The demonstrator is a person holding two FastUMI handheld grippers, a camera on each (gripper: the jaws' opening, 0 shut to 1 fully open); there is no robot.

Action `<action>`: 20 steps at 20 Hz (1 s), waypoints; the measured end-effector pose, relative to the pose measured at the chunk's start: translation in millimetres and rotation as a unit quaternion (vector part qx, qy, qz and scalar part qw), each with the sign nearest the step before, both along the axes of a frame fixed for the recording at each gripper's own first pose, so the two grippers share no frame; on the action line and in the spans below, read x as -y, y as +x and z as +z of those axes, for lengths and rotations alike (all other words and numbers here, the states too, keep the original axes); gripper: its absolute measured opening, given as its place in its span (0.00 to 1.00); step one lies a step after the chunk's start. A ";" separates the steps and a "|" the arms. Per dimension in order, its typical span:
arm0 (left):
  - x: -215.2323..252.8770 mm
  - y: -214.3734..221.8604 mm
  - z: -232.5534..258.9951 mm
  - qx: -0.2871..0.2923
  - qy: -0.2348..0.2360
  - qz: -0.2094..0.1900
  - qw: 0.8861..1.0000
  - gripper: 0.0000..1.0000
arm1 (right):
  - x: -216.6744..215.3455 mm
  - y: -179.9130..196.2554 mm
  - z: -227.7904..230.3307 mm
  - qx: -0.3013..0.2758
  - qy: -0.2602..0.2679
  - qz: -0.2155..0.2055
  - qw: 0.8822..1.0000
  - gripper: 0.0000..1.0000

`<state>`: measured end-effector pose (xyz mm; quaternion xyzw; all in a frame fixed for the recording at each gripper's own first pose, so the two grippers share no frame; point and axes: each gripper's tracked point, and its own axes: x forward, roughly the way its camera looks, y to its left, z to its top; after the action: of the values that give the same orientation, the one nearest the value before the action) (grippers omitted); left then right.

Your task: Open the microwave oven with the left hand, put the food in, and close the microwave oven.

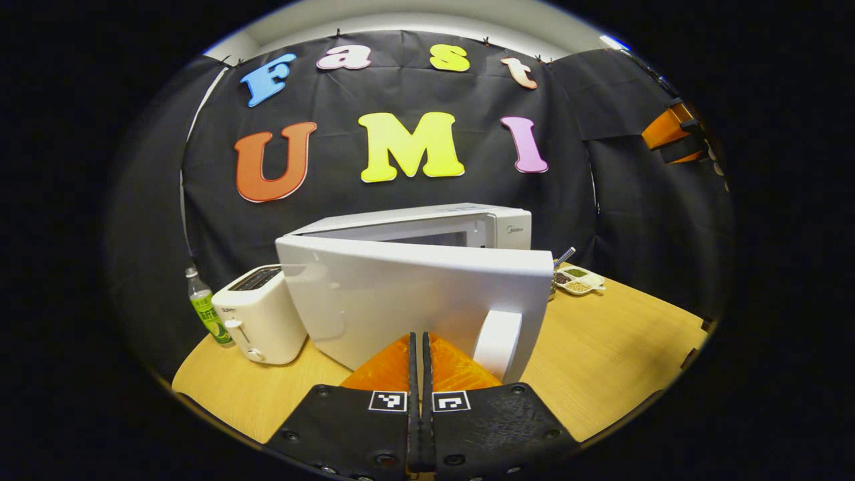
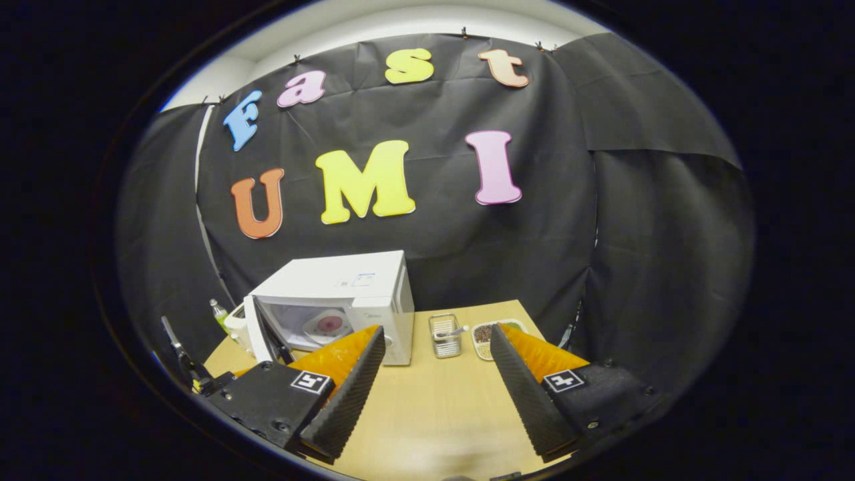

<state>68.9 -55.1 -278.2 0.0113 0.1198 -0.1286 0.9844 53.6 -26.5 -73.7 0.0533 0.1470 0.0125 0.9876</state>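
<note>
With the left gripper (image 1: 421, 374) pinched closed, holding nothing, we push the white microwave's glossy door (image 1: 414, 300) squarely shut; food seemingly inside.

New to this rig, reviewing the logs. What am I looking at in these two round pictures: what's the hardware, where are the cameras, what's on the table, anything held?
There is no robot arm: a person holds a two-finger gripper in each hand, and a fisheye camera rides on each, looking along its fingers.

The left gripper view shows the left gripper, fingers closed together with nothing between them, just behind the half-open microwave door. The right gripper view shows the right gripper, fingers wide apart and holding nothing.

On the wooden table stand a white microwave with a plate inside, a toaster, a green bottle, a metal utensil holder and a divided dish of grains.
</note>
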 end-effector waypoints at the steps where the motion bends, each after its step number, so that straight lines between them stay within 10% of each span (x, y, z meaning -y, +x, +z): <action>1: 10.7 7.5 1.2 0.004 0.000 -0.006 1.000 0.00 | 3.6 3.1 2.8 0.001 -0.001 0.000 1.000 1.00; 20: 80.0 150.7 2.1 0.023 -0.005 0.017 1.000 0.00 | 45.5 46.7 -14.6 -0.026 -0.005 -0.005 1.000 1.00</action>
<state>219.6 -135.1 -276.1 0.0078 0.0968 -0.1123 0.9889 100.4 -72.0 -88.2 0.0497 0.1721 0.0058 0.9838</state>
